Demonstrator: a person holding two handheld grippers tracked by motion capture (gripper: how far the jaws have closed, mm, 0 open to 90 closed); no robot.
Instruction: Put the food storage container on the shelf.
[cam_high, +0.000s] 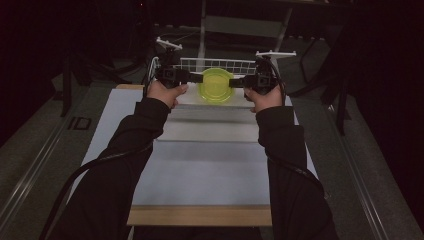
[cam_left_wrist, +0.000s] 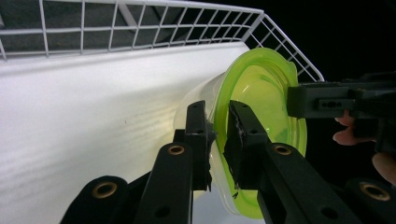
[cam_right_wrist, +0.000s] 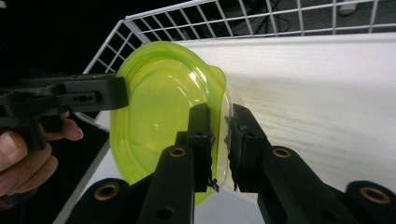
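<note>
— at the far edge of the table, what's on the left?
— the left gripper, reaching in level from the left side. its jaws are pinched nearly together on the left rim of the green lid, which caps a clear container. in the left gripper view one jaw sits outside, against the clear wall, and the other inside, on the lid's face.
— and the container itself, where does it sit?
— midway along that far edge, tipped so the lid faces the person, right in front of the white wire rack at the back edge. it hangs between the two claws, the bottom turned toward the rack.
— how about the right side?
— the right gripper comes in level from the right and bites the opposite rim of the lid, jaws also close together with the rim between them. the right gripper view shows one jaw on the green face, one behind on the clear wall.
— so both claws have it?
— yes, each clamps one side of the rim, facing the other across the lid.
</note>
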